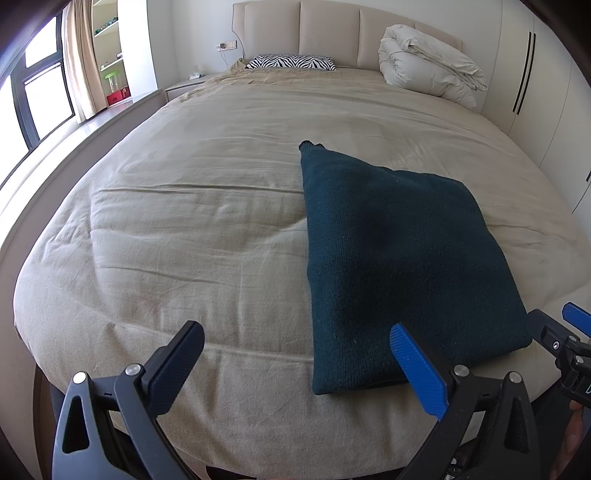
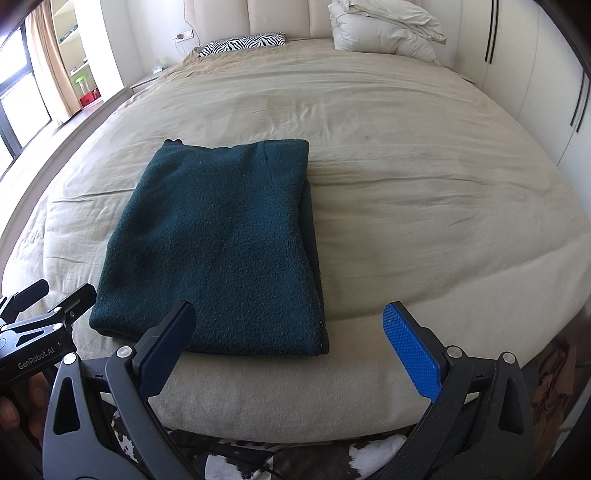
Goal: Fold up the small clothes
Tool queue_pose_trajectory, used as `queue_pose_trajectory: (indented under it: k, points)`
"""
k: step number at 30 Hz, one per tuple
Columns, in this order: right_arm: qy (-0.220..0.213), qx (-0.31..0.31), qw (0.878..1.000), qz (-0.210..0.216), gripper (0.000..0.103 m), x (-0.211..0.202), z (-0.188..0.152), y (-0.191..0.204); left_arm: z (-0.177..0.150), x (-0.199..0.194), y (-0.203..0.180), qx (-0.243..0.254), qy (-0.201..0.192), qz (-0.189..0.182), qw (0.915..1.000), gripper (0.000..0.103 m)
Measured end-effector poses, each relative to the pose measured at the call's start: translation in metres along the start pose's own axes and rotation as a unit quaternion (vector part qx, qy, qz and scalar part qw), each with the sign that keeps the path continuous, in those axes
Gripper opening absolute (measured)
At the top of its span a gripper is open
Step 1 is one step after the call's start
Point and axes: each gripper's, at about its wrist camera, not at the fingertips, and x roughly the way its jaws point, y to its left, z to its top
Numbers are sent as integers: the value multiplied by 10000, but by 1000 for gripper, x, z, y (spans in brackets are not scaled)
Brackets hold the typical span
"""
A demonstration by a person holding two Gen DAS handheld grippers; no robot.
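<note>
A dark teal knitted garment (image 1: 399,254) lies folded into a rough rectangle near the foot of the bed, and it also shows in the right wrist view (image 2: 221,243). My left gripper (image 1: 295,339) is open and empty, held just short of the garment's near left corner. My right gripper (image 2: 288,317) is open and empty, held just short of the garment's near right corner. The right gripper's tip shows at the right edge of the left wrist view (image 1: 561,325); the left gripper's tip shows at the left edge of the right wrist view (image 2: 48,299).
The bed has a beige cover (image 1: 192,221) and a padded headboard (image 1: 325,33). A zebra-print pillow (image 1: 291,62) and a bundled white duvet (image 1: 428,62) lie at its head. White wardrobes (image 1: 535,92) stand to the right, a window (image 1: 33,96) and shelves to the left.
</note>
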Motion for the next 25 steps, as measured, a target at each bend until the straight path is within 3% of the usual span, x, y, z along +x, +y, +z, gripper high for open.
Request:
queue_pose_trajectory:
  k: [25]
  points:
    - [17, 14, 10000, 14, 103, 0, -3, 2, 1, 1, 3, 6, 17, -29, 10000, 103]
